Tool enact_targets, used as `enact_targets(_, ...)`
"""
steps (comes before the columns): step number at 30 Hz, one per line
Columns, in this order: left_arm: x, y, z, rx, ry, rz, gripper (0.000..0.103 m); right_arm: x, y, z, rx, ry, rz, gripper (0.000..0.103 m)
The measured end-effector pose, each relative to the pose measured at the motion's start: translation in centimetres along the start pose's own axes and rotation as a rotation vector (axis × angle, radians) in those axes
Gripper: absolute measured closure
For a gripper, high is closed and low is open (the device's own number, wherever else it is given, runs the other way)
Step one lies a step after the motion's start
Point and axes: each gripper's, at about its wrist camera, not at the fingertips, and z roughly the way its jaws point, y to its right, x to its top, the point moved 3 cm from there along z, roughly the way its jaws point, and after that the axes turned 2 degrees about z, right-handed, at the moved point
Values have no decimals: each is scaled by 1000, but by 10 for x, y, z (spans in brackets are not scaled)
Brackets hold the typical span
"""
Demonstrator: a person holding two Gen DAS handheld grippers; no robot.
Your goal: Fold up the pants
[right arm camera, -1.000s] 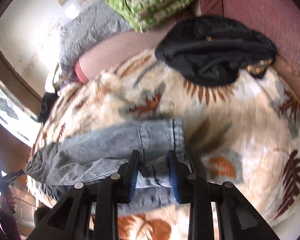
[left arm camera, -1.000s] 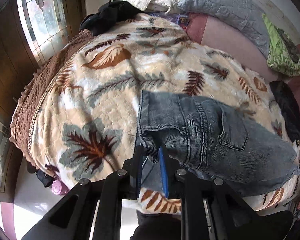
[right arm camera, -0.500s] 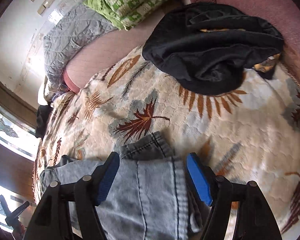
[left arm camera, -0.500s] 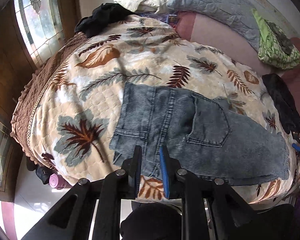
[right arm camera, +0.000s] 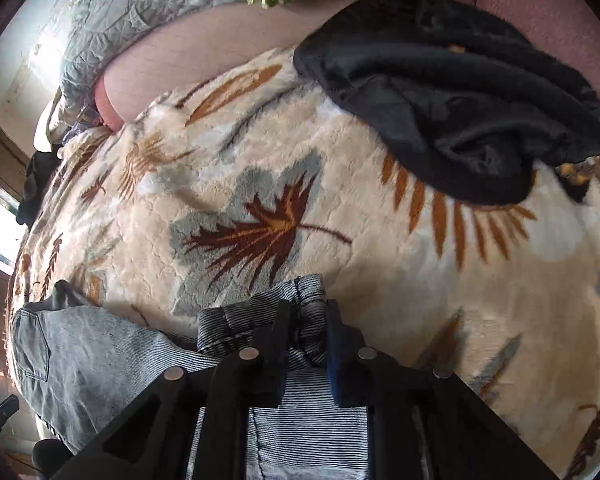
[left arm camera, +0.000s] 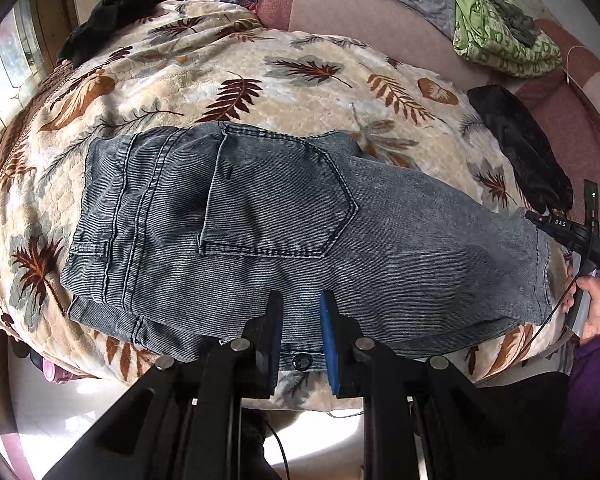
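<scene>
Grey-blue jeans [left arm camera: 280,208] lie flat across the leaf-print blanket [left arm camera: 260,72], back pocket up and waistband to the left. My left gripper [left arm camera: 300,300] sits at their near edge just above the button. Its jaws are almost together, with denim in the narrow gap. In the right wrist view, the jeans [right arm camera: 80,352] stretch away to the left. My right gripper [right arm camera: 308,308] is at the leg hem [right arm camera: 260,316], its jaws closing with the bunched hem pinched between them. A hand [left arm camera: 592,304] holds that gripper at the far right of the left wrist view.
A black garment [right arm camera: 460,100] lies on the blanket just beyond the hem. A green patterned cloth [left arm camera: 496,36] and grey pillows [right arm camera: 140,12] sit by the pink headboard. Another dark garment [left arm camera: 112,12] lies at the far left corner. A pink bottle [left arm camera: 54,372] stands on the floor.
The left gripper slid right along the near edge, from the raised waistband corner to the button, and the jeans settled flat. The right jaws opened wide, then closed on the hem.
</scene>
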Motion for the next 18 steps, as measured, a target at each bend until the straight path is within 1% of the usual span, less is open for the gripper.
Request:
enact_targets(2,1,0,0,3,0,-1,85,5,13,-22,-8,74,32,87)
enact_targets(3,1,1,0,3,-3,-2,85,6,21,-26,-3,89,62,87)
enact_targets(4,1,3,1,3,-5,-1,85,7,30,-26,2,88,90,88)
enact_targets(6,1,7,2,1,-8,4,85,9,49,-21,-59,86,151,87)
enact_targets(7,1,9,2,-4,-8,8,85,9,63,-18,-54,69,203,86)
enact_targets(8,0,11,1,-9,-10,12,85,7,78,-17,-8,34,278,86)
enact_targets(9,-1,14,1,-11,-10,17,85,4,90,-19,66,5,346,86)
enact_targets(10,-1,15,1,-11,-9,22,85,-2,97,-24,134,0,375,85)
enact_targets(11,-2,17,0,-11,-7,26,85,-8,99,-30,165,-10,359,75)
enact_targets(12,-2,17,-1,-12,-6,27,85,-16,99,-36,162,-39,326,67)
enact_targets(13,-2,17,-2,-10,-4,26,84,-26,99,-41,160,-68,306,50)
enact_targets(14,-1,16,-3,-4,0,25,84,-36,101,-47,185,-77,308,43)
enact_targets(17,2,10,-6,19,16,14,84,-64,100,-68,344,-61,336,43)
enact_targets(18,2,6,-5,26,16,2,80,-68,98,-73,367,-46,336,43)
